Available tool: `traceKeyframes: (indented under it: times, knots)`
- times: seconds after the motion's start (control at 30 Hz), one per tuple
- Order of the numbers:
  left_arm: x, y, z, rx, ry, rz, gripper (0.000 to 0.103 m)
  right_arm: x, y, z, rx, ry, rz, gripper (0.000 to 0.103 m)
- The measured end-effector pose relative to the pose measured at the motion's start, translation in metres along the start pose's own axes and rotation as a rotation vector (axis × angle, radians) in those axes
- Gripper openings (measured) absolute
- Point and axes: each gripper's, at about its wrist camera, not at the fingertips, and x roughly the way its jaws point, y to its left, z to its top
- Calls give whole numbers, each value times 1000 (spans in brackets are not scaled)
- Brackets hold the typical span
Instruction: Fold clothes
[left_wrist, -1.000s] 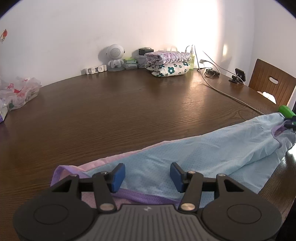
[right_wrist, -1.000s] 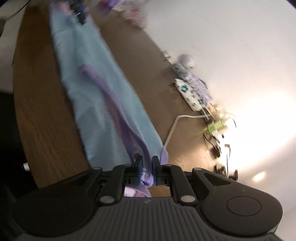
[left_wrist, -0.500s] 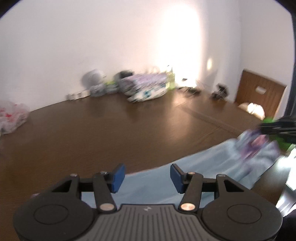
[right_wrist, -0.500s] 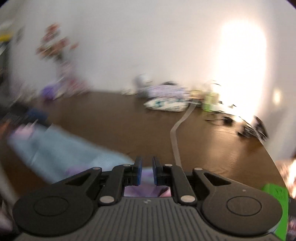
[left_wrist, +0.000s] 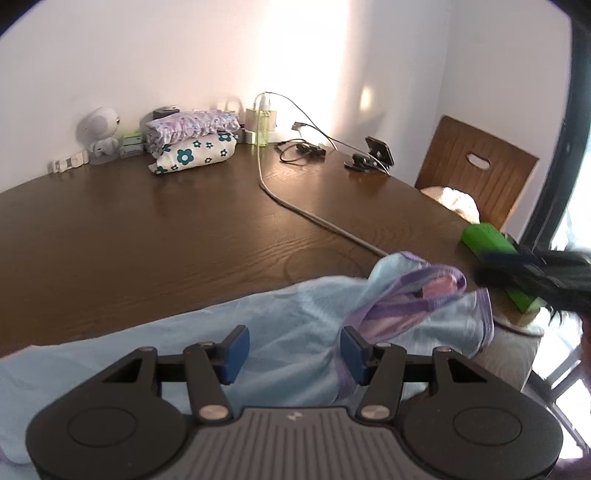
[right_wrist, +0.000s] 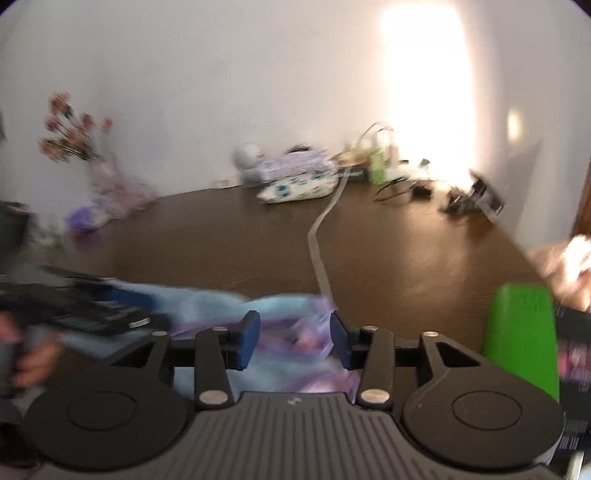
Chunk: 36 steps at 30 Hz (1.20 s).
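A light blue garment (left_wrist: 280, 325) with purple trim lies along the near edge of the brown table (left_wrist: 166, 229); its bunched purple-edged end (left_wrist: 417, 299) rests at the right. My left gripper (left_wrist: 291, 349) hovers open over the blue cloth, pads apart and gripping nothing. In the right wrist view, my right gripper (right_wrist: 293, 338) has its jaws opening, with the blurred purple end of the garment (right_wrist: 295, 332) lying between and below the pads, not pressed. The right gripper also shows blurred at the right edge of the left wrist view (left_wrist: 532, 273), and the left one appears at the left of the right wrist view (right_wrist: 85, 306).
Folded floral clothes (left_wrist: 192, 136) are stacked at the back by the wall, beside a small white robot figure (left_wrist: 99, 134). A grey cable (left_wrist: 314, 218) crosses the table. A wooden chair (left_wrist: 476, 177) stands at the right, near a bright green object (left_wrist: 495, 254) and chargers (left_wrist: 369, 155).
The right gripper rolled upright and went from shut on the purple hem to jaws apart. The left gripper slid right along the garment, staying open. The garment's right end now lies bunched.
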Motion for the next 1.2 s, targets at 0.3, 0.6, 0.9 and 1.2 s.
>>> traceKeyframes:
  times: [0.3, 0.6, 0.9, 1.2]
  knots:
    - [1, -7, -19, -31, -70, 29, 53, 11, -16, -26, 241, 76, -16, 63]
    - [4, -19, -23, 46, -70, 38, 66, 44, -9, -18, 294, 2, -84, 62]
    - [5, -21, -24, 64, -66, 27, 70, 67, -3, -10, 273, -3, -212, 19]
    - [-12, 9, -19, -103, -124, -45, 65, 52, 8, -29, 139, -165, -196, 9]
